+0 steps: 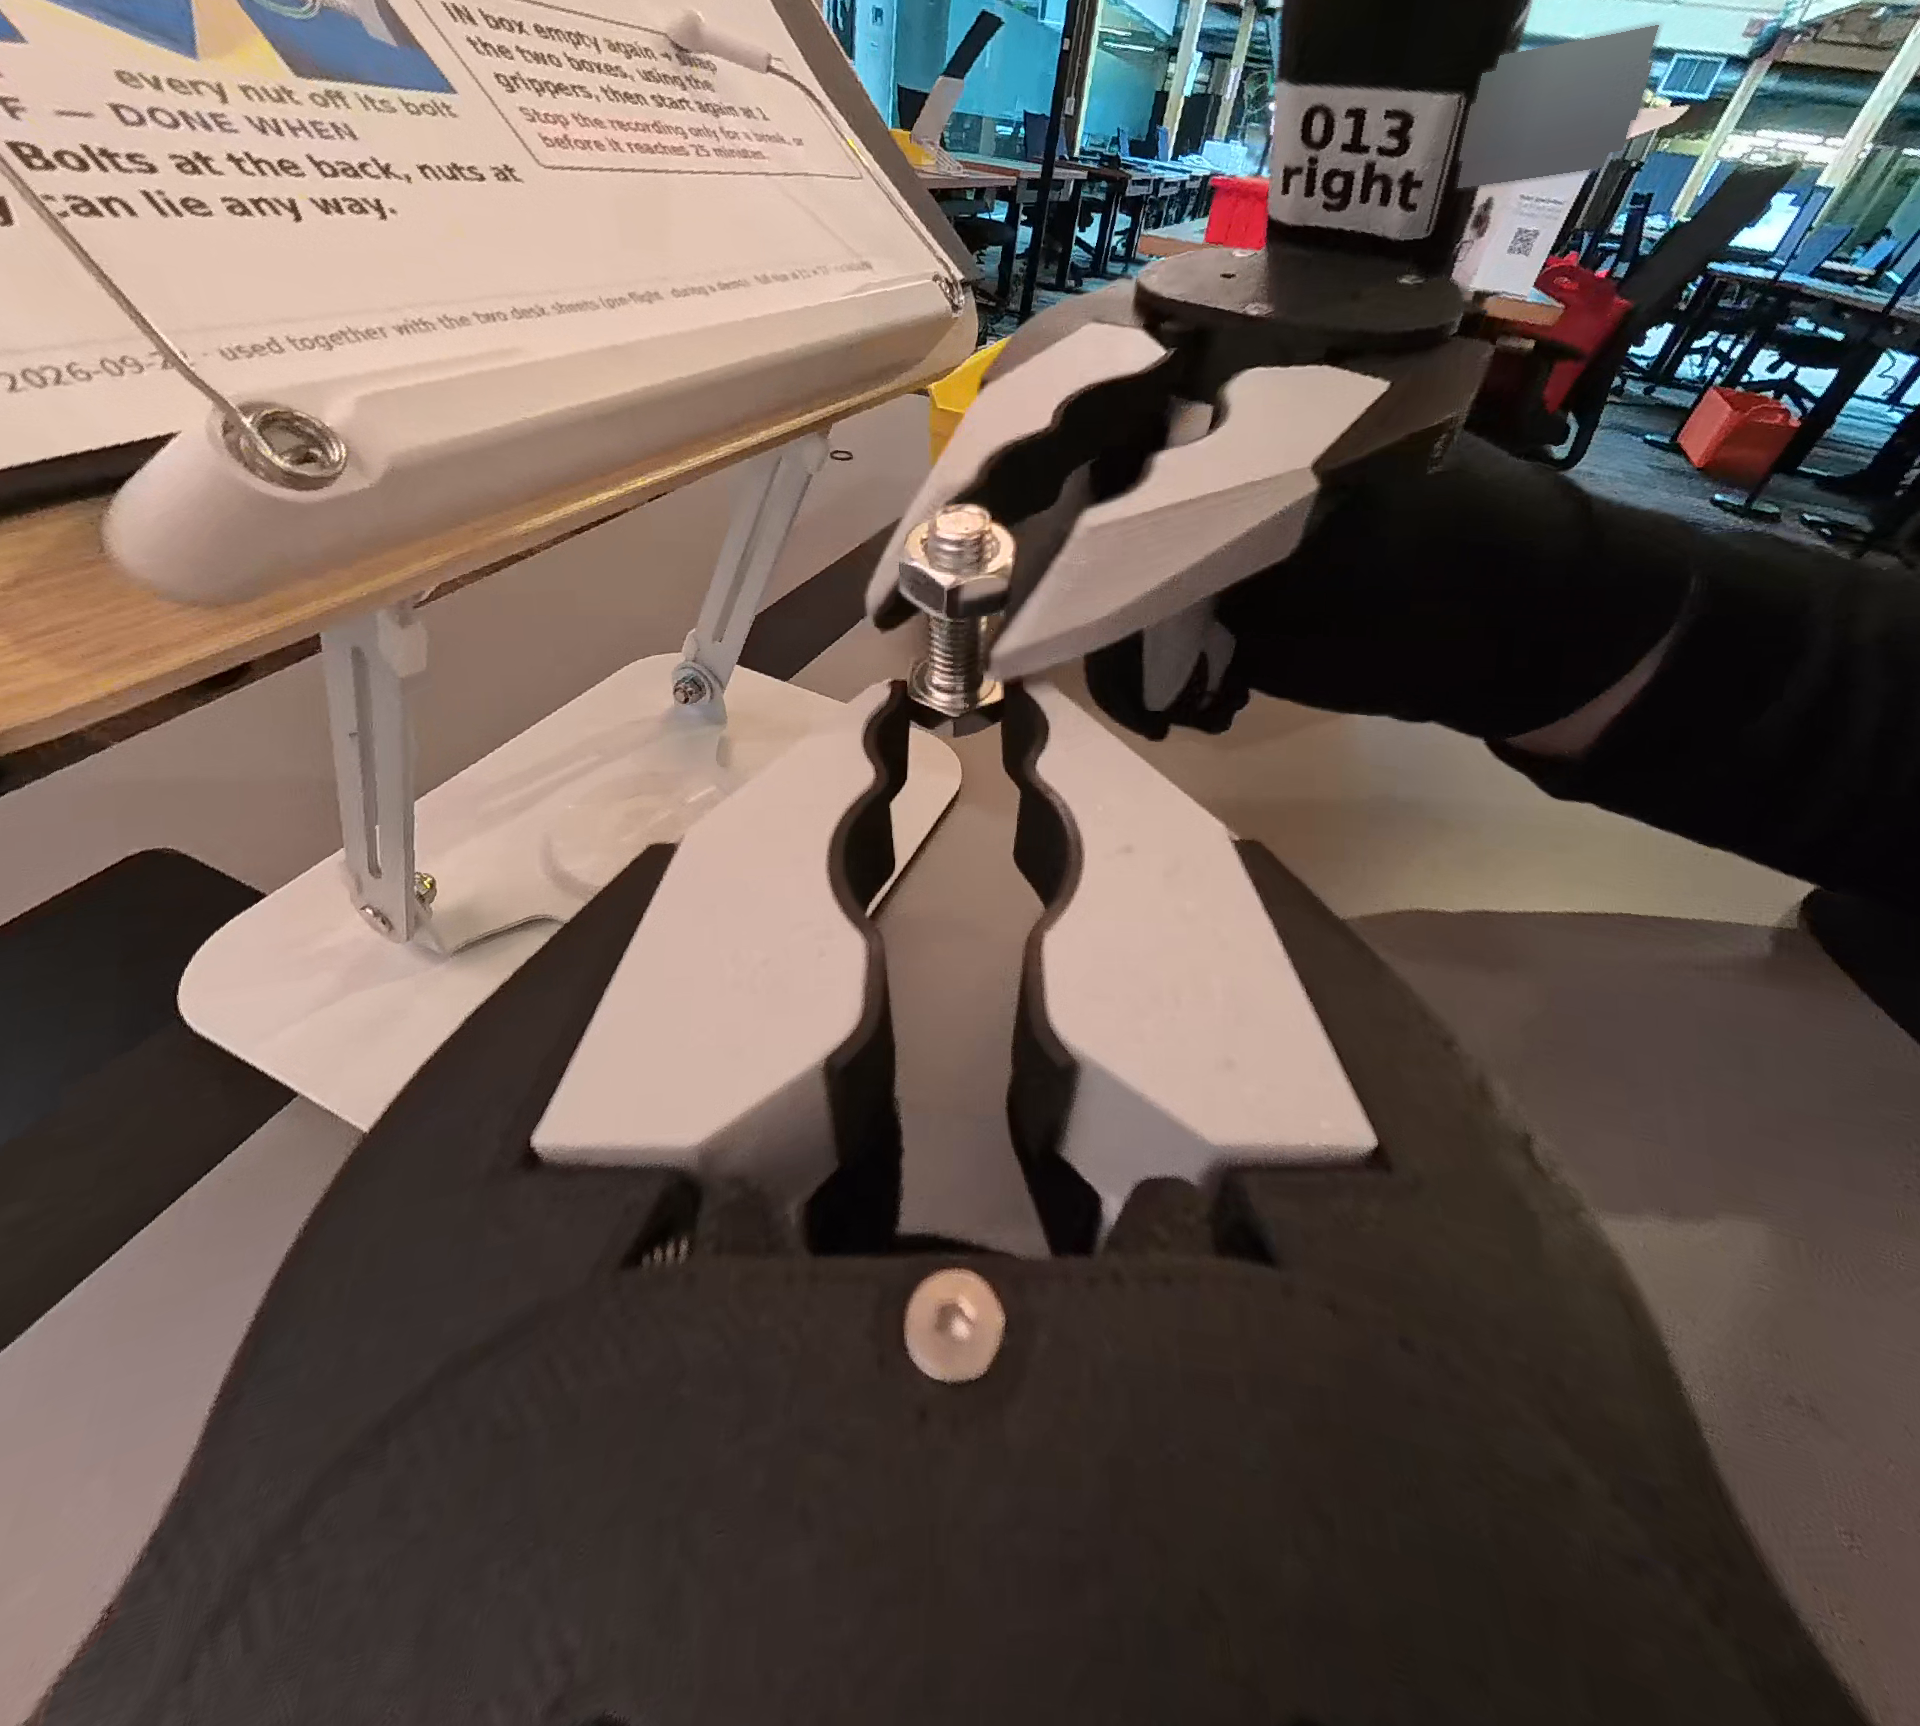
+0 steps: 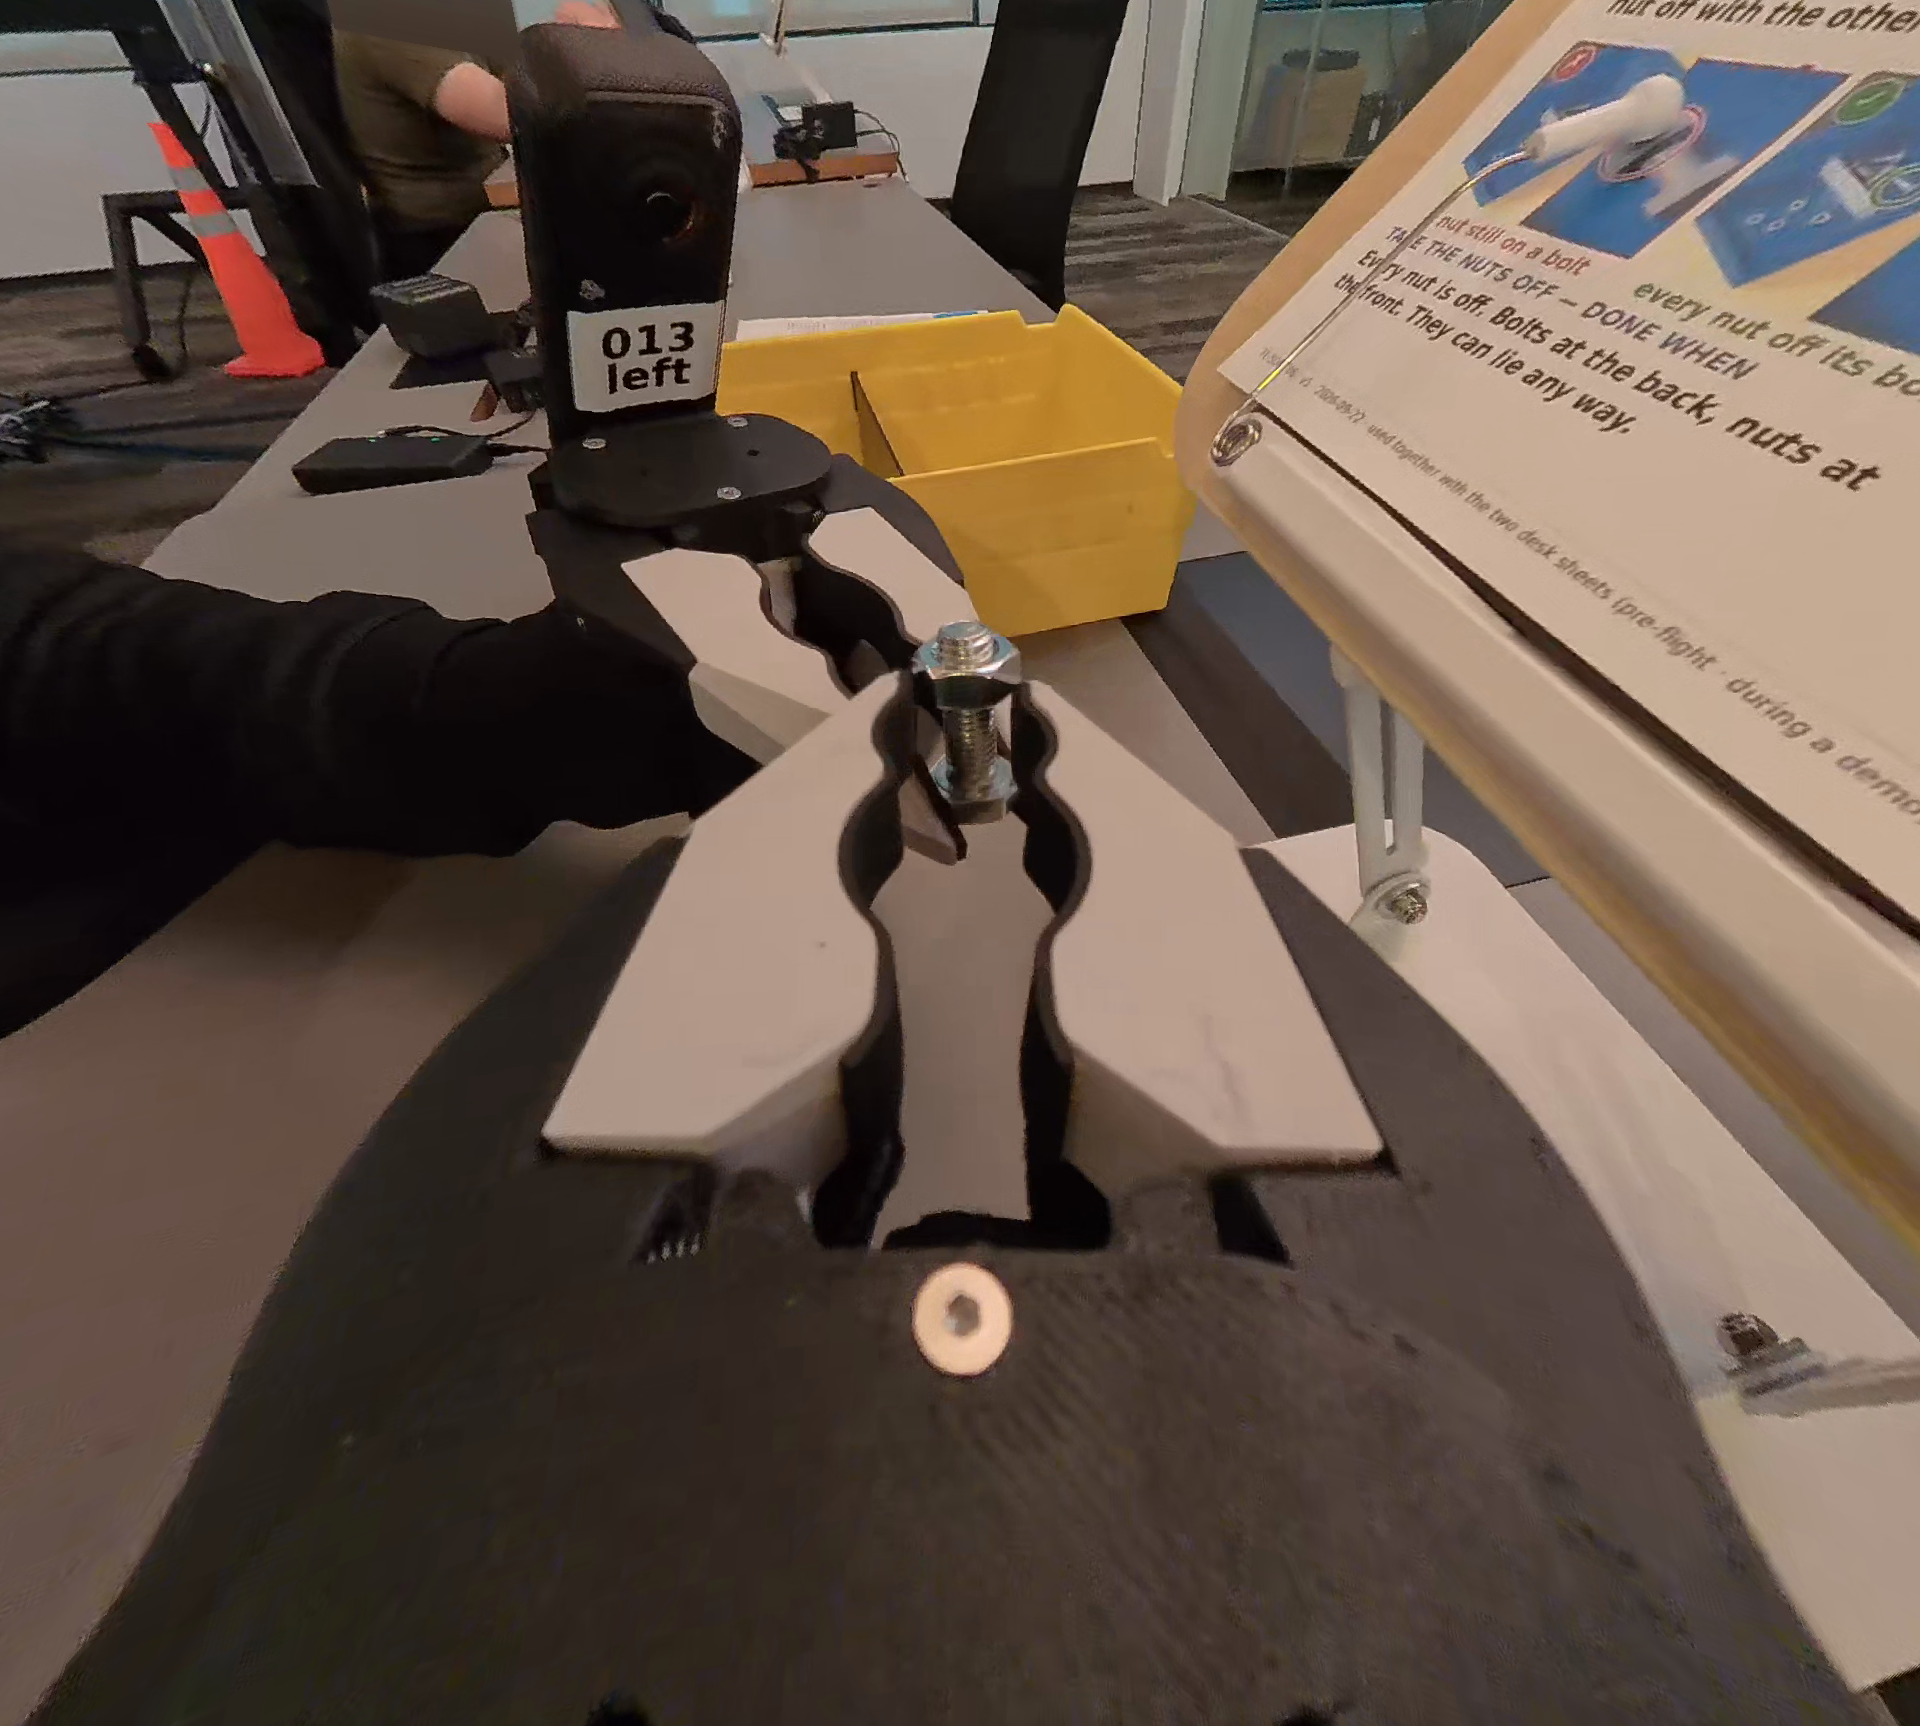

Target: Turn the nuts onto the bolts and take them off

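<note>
A silver bolt stands upright above the table with a silver hex nut threaded near its top end. My left gripper is shut on the bolt's head from below. My right gripper comes in from the upper right, its white fingers closed around the nut. In the right wrist view my right gripper grips the nut, with the bolt head below it. The left gripper's fingers reach in from the left.
A tilted stand with an instruction sheet is close on the left, on a white base plate; it also shows on the right. A yellow divided bin sits on the grey table behind. A black-gloved hand holds the right gripper. Less than 4 cm separates the two grippers' tips.
</note>
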The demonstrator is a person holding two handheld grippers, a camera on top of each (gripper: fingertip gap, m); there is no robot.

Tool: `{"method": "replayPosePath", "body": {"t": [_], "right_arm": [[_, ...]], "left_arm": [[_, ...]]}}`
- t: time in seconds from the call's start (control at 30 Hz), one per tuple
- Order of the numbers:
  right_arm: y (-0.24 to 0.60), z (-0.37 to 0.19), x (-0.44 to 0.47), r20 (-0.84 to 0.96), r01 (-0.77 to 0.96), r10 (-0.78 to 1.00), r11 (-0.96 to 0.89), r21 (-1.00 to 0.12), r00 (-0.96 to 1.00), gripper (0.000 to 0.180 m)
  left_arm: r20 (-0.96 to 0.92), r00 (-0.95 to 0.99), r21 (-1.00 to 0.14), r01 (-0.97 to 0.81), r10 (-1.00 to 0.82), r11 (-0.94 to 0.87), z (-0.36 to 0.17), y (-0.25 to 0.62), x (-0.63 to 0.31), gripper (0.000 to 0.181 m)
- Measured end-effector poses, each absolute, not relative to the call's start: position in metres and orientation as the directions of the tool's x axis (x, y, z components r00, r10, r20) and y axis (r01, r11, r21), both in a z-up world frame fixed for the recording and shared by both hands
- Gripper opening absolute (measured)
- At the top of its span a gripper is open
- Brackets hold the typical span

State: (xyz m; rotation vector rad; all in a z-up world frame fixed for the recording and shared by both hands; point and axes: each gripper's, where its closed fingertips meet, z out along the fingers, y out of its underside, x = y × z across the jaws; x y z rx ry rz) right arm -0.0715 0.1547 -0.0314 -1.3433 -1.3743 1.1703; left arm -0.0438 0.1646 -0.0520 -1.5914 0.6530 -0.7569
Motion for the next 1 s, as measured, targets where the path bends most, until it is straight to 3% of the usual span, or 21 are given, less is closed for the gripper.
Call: {"method": "replayPosePath", "body": {"t": [0.2,0.4,0.43,0.53,0.67,0.83,1.0], "right_arm": [[0.153,-0.023,-0.067,-0.030,0.155,0.999,-0.023,-0.988,-0.042,0.014],[0.164,0.011,-0.034,0.019,0.092,0.998,0.014,-0.996,0.058,0.013],[0.168,0.017,-0.022,0.033,0.104,0.996,0.024,-0.994,0.087,0.013],[0.188,0.032,0.027,0.107,0.177,0.974,0.071,-0.982,0.200,0.014],[0.235,0.040,0.124,0.122,0.271,0.893,-0.001,-0.963,0.434,0.013],[0.282,-0.018,0.238,0.158,0.478,0.737,-0.246,-0.843,0.658,0.013],[0.285,-0.099,0.285,0.050,0.516,0.683,-0.499,-0.697,0.729,0.013]], "left_arm": [[0.131,0.585,-0.990,0.037,-0.800,-0.135,-0.044,0.159,-0.039,0.016],[0.102,0.601,-0.993,0.020,-0.793,-0.113,-0.042,0.158,-0.036,0.029],[0.108,0.602,-0.993,0.021,-0.791,-0.119,-0.044,0.158,-0.037,0.028],[0.100,0.612,-0.993,0.007,-0.785,-0.121,-0.047,0.160,-0.042,0.001],[0.116,0.621,-0.991,0.017,-0.776,-0.134,-0.050,0.163,-0.044,0.000],[0.115,0.624,-0.990,0.006,-0.773,-0.143,-0.055,0.165,-0.042,0.000],[0.121,0.626,-0.988,0.002,-0.770,-0.154,-0.059,0.167,-0.043,0.000]]}}
